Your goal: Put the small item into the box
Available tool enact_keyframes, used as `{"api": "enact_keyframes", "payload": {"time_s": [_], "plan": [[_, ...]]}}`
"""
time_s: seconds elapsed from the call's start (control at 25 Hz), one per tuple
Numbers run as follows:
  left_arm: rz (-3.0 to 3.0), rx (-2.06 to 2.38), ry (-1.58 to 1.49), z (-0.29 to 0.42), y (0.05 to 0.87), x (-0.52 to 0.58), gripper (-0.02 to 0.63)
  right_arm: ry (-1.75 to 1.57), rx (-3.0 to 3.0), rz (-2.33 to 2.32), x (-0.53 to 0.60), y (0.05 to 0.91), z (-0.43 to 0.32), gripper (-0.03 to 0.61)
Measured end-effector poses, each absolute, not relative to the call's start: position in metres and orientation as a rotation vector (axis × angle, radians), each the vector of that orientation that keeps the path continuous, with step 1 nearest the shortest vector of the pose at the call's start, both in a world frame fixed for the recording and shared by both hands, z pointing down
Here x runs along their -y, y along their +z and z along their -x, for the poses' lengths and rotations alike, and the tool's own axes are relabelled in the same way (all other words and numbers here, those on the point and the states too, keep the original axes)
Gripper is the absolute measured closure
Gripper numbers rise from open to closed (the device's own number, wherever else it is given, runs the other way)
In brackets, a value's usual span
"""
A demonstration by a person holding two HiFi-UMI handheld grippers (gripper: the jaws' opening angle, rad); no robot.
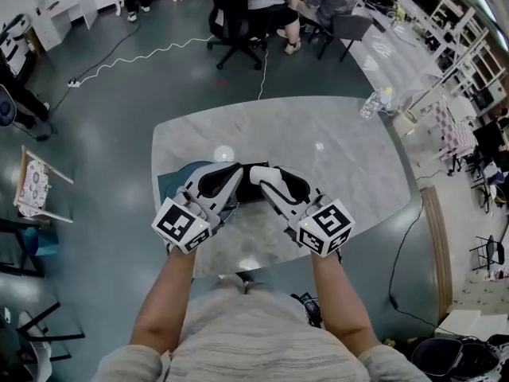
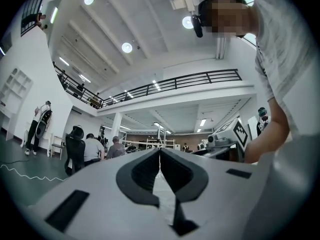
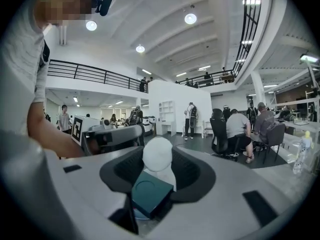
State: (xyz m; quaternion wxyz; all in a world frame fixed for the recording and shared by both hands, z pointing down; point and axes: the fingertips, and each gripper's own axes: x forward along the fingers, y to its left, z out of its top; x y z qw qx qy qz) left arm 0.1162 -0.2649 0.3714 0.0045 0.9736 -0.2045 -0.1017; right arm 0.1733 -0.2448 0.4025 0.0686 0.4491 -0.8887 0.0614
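In the right gripper view a white ball (image 3: 157, 154) fills the gap between the tips of my right gripper (image 3: 157, 155), whose jaws stand wide and pinch it from both sides. Under those jaws, nearer the camera, lies a small teal box (image 3: 152, 194) with a round recess in its top face. In the head view the right gripper (image 1: 262, 175) hovers over that dark box (image 1: 253, 192) at the table's near middle. My left gripper (image 1: 232, 170) sits just left of it. Its jaws meet at the tips (image 2: 160, 151) with nothing between them.
The grey marble table (image 1: 334, 157) ends close to the person's body. A teal patch (image 1: 169, 180) shows under the left gripper. A bright round spot (image 1: 224, 153) lies ahead of the grippers. A water bottle (image 1: 374, 102) stands at the far right edge. Seated people and office chairs (image 1: 238, 14) are beyond.
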Motion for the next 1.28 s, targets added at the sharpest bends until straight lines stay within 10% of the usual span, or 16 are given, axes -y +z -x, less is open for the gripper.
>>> {"api": "enact_keyframes", "payload": {"time_s": [1.28], "plan": [[-2.824, 1.122, -0.256, -0.13, 0.415, 0.346, 0.592, 0.308, 2.474, -0.703, 0.335, 0.549, -0.18, 0.394]]}}
